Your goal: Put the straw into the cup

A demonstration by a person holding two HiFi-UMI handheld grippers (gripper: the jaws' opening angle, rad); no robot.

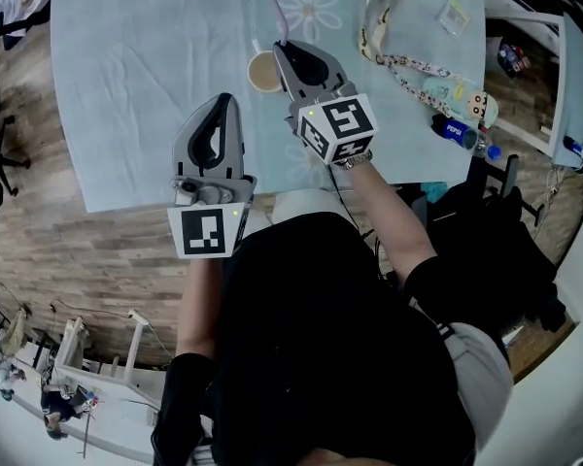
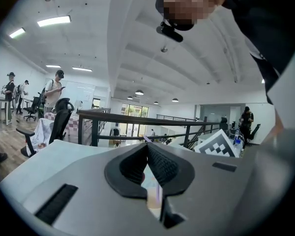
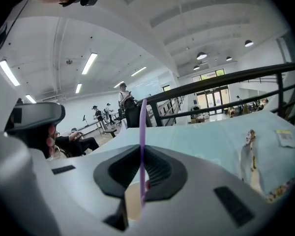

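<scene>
Though seemingly wooden, floor (image 1: 68,250); cup (image 1: 263,72) on tablecloth (image 1: 146,76).

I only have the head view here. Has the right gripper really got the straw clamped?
Observer: Yes. In the right gripper view the right gripper is shut on the purple straw, which stands upright between its jaws.
Operator: Where is its lower end?
Observer: Below the jaws, in line with the cup; whether it is inside, I cannot tell.
Operator: And the left?
Observer: The left gripper has its jaws together on nothing.
</scene>
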